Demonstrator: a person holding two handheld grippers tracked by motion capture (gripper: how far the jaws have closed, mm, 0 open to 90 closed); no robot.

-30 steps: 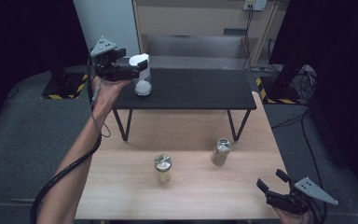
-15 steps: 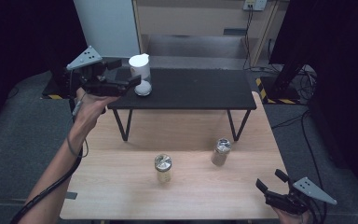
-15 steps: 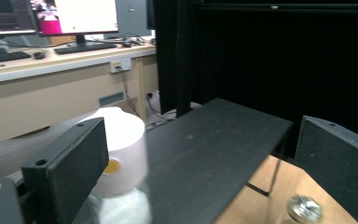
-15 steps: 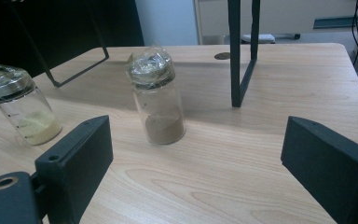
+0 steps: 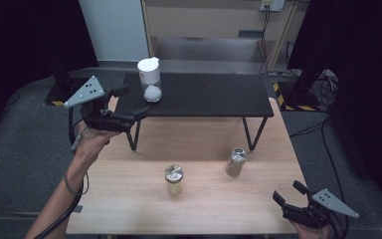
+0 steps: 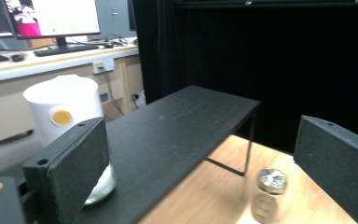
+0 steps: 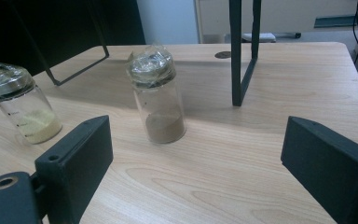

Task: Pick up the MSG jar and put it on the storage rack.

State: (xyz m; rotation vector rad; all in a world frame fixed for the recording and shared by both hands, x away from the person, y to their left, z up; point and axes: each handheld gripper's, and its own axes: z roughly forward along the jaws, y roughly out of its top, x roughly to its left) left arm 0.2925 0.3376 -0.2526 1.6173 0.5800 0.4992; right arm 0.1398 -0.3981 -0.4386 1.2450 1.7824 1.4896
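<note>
**We have let go of the white-capped jar and are pulling our left hand-held gripper away.**

At the left, our left hand-held gripper (image 5: 129,102) has drawn back from the white-capped jar (image 5: 149,79), its jaws having just been opening, empty; the jar stands alone on the black shelf (image 5: 214,94), so that placement looks done. On the counter (image 5: 129,209) we count two foil-topped jars, yellow powder (image 5: 174,179) then brown powder (image 5: 236,162). Our right hand-held gripper (image 5: 286,195) rests released, empty, likely next for these.

Two handheld black grippers, bare forearms

The left gripper (image 5: 129,104) and right gripper (image 5: 291,195) are matte black, each topped by a grey three-cornered plate with dark dots; broad flat jaws carry a small screw hole; a black cable trails off the left one.
</note>
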